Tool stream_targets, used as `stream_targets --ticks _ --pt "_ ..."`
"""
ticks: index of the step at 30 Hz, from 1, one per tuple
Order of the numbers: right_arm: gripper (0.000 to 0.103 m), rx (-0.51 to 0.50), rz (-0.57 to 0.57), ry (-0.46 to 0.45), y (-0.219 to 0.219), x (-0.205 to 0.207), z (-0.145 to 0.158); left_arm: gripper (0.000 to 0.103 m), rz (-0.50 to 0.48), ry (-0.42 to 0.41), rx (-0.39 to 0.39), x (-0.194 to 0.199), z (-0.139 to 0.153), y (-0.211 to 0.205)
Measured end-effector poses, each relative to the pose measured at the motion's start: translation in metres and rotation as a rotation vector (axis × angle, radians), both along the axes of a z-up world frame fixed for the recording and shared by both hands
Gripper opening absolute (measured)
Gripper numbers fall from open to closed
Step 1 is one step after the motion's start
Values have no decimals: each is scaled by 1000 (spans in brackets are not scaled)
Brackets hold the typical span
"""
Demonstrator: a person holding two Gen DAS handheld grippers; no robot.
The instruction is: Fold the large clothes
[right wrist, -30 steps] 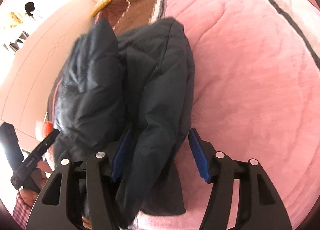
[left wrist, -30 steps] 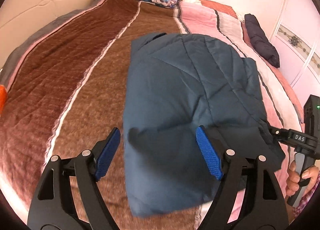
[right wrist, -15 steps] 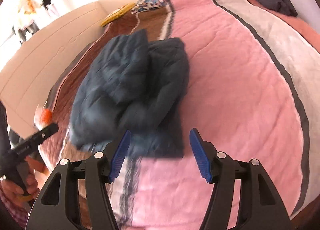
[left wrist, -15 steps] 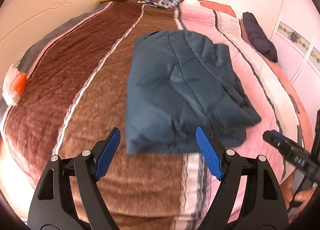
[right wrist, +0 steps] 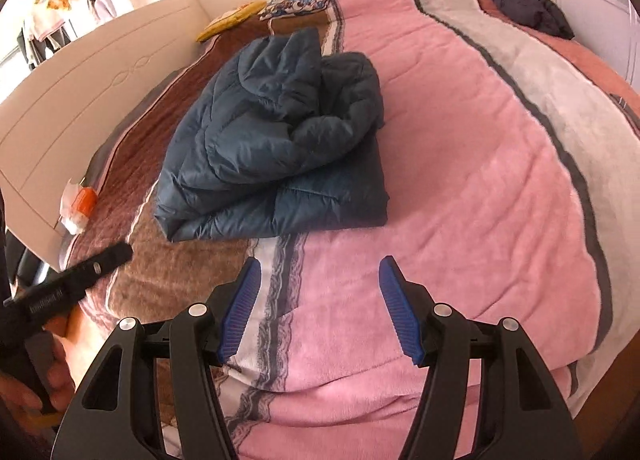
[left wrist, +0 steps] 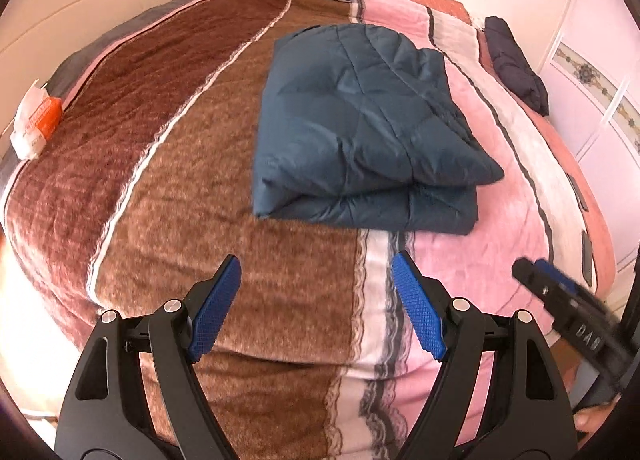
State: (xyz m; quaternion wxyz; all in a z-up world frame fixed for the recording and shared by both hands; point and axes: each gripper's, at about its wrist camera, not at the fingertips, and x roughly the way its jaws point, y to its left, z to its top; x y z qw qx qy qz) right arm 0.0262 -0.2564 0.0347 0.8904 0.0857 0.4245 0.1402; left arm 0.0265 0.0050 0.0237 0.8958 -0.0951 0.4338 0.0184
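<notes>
Both jaws are standing spread with nothing between them: the left gripper (left wrist: 316, 306) and right gripper (right wrist: 320, 306) are hovering near the bed's front edge, apart from the folded blue jacket (left wrist: 360, 127) lying mid-blanket (right wrist: 460, 179), bare blanket surrounding it.

White letters "DAS" are showing on the right gripper (left wrist: 576, 324) at the near right; printing on the left gripper (right wrist: 60, 292) is staying too blurred to read.

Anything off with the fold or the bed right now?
The blue jacket is folded but untidy: in the right wrist view its top layer sits bunched and skewed, with the lower layer sticking out on the pink side. A white-and-orange packet lies at the bed's brown edge. Both tongs are open, clear of the jacket.
</notes>
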Motion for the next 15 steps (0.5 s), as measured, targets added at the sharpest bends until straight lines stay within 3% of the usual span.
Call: stream_targets --ticks 15 --pt "72 -178 56 13 40 -8 -4 77 -41 7 26 1 -13 -2"
